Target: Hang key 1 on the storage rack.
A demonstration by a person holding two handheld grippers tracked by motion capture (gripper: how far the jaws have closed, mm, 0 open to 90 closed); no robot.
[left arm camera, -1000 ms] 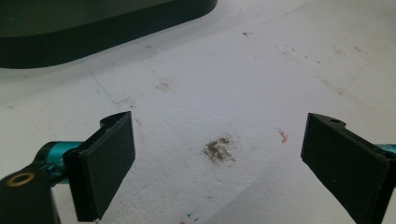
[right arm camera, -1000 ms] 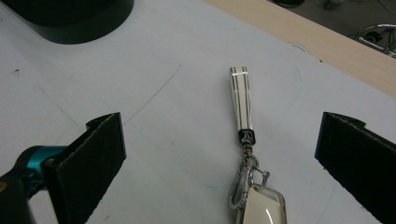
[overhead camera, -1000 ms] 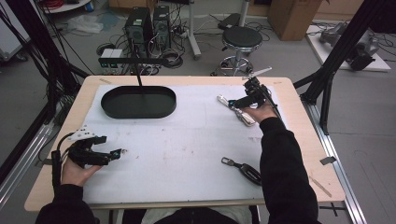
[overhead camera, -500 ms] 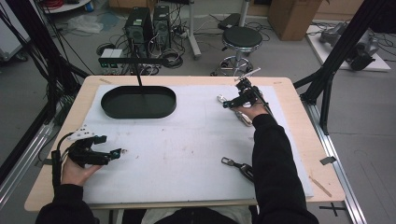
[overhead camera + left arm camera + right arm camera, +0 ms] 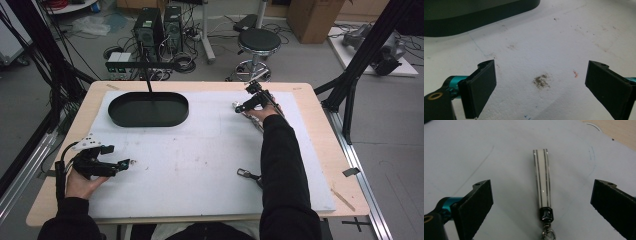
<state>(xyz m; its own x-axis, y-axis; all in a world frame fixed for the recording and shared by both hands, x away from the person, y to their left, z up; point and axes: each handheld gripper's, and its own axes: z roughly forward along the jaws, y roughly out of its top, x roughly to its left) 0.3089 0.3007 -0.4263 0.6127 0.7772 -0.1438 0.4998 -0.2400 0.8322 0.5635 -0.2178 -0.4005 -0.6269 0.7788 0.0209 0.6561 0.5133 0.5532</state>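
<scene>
A white strap keychain (image 5: 542, 182) with dark stripes, a black clasp and a metal ring lies flat on the white mat. My right gripper (image 5: 541, 195) hovers over it, open, with one jaw on each side and neither touching it. In the high view the right gripper (image 5: 240, 106) is at the far right of the mat, with the strap (image 5: 248, 117) partly under the hand. My left gripper (image 5: 126, 163) rests open near the front left. In its own view the left gripper (image 5: 540, 75) holds nothing above a stained patch of mat.
A black oval tray (image 5: 148, 109) with an upright post sits at the far left of the mat (image 5: 200, 150); its wall (image 5: 474, 15) also shows ahead of the left gripper. A dark key fob (image 5: 247, 174) lies by the right forearm. Bare wood borders the mat.
My right gripper has shifted a little to the left over the strap keychain. The left gripper has stayed where it was.
</scene>
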